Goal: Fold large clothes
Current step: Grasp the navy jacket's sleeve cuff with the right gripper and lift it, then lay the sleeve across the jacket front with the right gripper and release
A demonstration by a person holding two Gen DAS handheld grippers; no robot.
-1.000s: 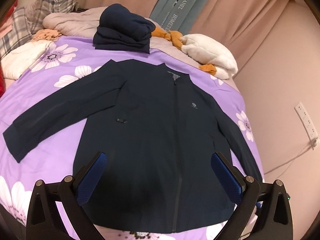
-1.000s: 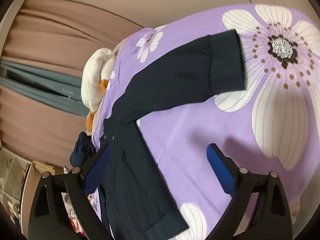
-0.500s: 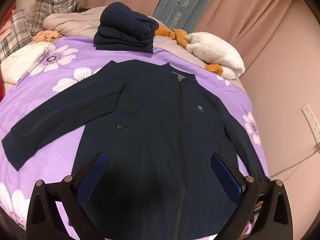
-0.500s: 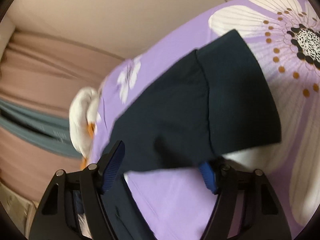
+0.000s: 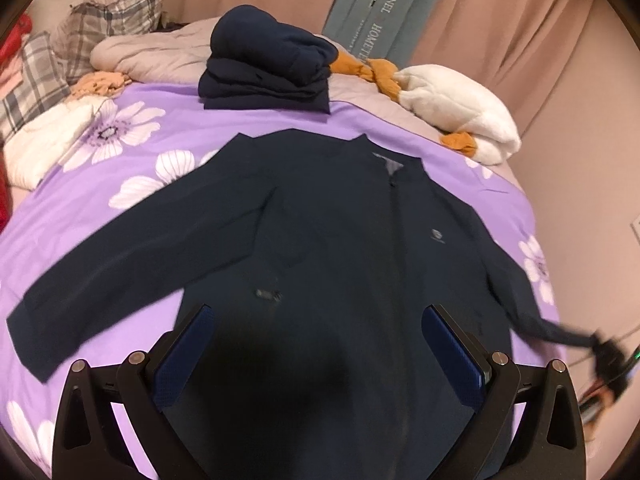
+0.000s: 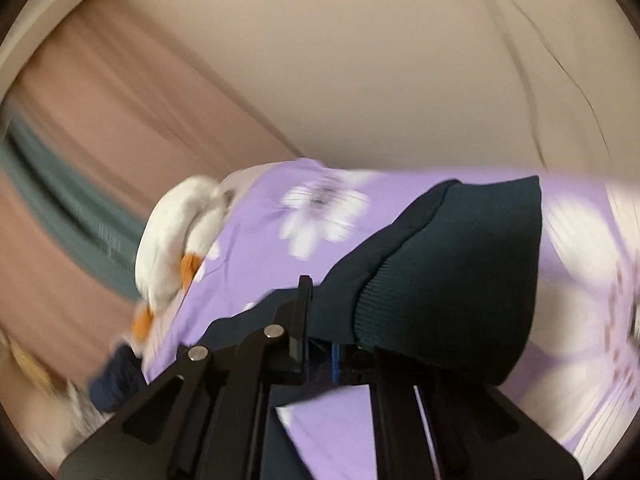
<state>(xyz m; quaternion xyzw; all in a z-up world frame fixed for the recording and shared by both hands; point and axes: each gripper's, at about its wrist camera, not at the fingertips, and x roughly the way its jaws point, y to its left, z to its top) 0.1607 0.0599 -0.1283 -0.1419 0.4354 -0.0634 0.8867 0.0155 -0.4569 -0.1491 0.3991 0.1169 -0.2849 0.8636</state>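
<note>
Writing: grey-green banner hanging at the back curtain reads "HANEL" and "HOMETE…", rest cut off. Small round logo on jacket chest, too small to read.

Navy jacket lies flat, front up, zipped, on the purple flowered bedsheet, collar toward the far end. One sleeve spread out over open sheet, cuff near the bed edge. Other sleeve runs to the wall-side edge; its ribbed cuff is lifted off the sheet, clamped in the right gripper, jaws together on the fabric.

Left gripper hovers over the jacket hem, jaws wide apart, nothing between them.

Far end crowded: stack of folded navy clothes just beyond the collar, white plush toy w/ orange bits at the corner, plaid pillows, white garment. Free sheet mostly around the spread sleeve. Wall close along the other side, little room there.
</note>
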